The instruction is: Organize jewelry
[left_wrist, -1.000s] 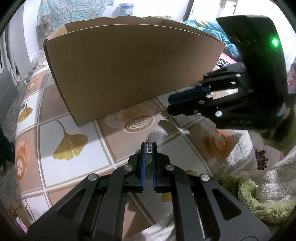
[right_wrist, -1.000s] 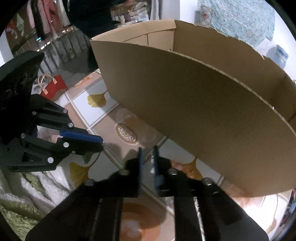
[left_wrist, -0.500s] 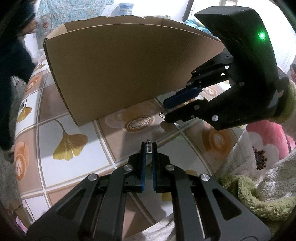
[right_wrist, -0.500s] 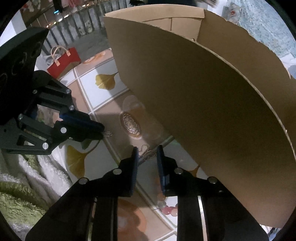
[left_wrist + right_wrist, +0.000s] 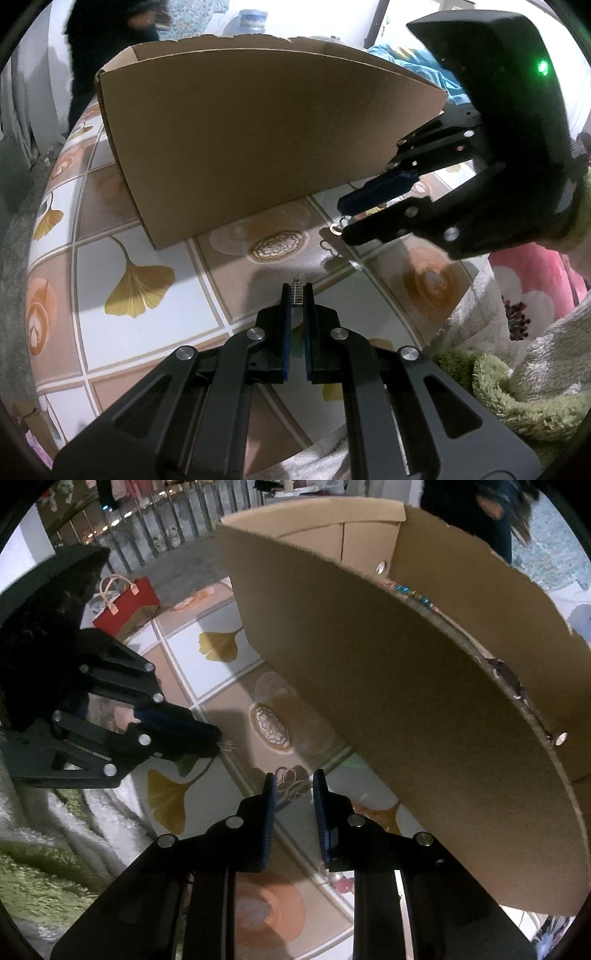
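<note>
My left gripper is shut on a small silvery ribbed charm that pokes out past its tips, a little above the table. In the right wrist view the left gripper comes in from the left with the charm at its tip. My right gripper has its pads against a clover-shaped wire ornament. The left wrist view shows the right gripper with that ornament just off the cloth, its shadow below. A large open cardboard box stands right behind both.
The table wears a cloth with ginkgo leaves. Beads hang along the rim of the box. Pink beads lie near the right gripper. A fluffy green-white towel borders the table. A person in dark clothes stands behind the box.
The right gripper has rolled and swung lower, and its jaws now sit around the clover ornament. A person in dark clothes has come up behind the box. The left gripper has kept still.
</note>
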{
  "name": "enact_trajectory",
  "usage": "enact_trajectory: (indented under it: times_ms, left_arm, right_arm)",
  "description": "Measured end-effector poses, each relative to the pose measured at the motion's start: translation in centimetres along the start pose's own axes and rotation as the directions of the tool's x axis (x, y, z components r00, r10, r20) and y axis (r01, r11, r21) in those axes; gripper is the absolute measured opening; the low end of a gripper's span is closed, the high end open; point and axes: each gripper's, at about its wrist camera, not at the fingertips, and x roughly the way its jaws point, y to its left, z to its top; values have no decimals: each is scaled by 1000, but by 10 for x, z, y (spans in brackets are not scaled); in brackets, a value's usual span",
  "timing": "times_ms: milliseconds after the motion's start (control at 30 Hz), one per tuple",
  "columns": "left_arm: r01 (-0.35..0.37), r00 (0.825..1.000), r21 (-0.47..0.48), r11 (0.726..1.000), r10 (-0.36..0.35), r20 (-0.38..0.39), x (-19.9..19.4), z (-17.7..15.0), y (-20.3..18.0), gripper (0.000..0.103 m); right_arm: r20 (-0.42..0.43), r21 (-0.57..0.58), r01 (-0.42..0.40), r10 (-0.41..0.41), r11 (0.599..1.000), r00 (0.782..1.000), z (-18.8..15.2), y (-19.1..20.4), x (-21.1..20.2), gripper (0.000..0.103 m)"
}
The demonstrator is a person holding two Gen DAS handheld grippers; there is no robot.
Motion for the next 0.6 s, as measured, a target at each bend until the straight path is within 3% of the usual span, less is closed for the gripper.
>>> enact_trajectory:
  times_ms: [233, 267, 333, 600]
  left_arm:
    - [-20, 1000, 20, 1000, 19, 25, -13, -6, -6, 5]
    - [-18, 999, 21, 1000, 18, 30, -15, -7, -7, 0]
    - [-17, 998, 26, 1000, 16, 55, -27, -2, -12, 0]
    - [-36, 987, 79, 996, 23, 159, -76, 28, -20, 0]
  right_arm:
    - [68, 36, 9, -11, 999, 998, -6, 2, -27, 20]
    - [84, 40, 9, -13, 999, 996, -6, 3, -32, 20]
    - [128, 51, 5, -12, 999, 992, -6, 3, -45, 20]
    - [340, 81, -16, -13, 997, 940, 9, -5, -106, 20]
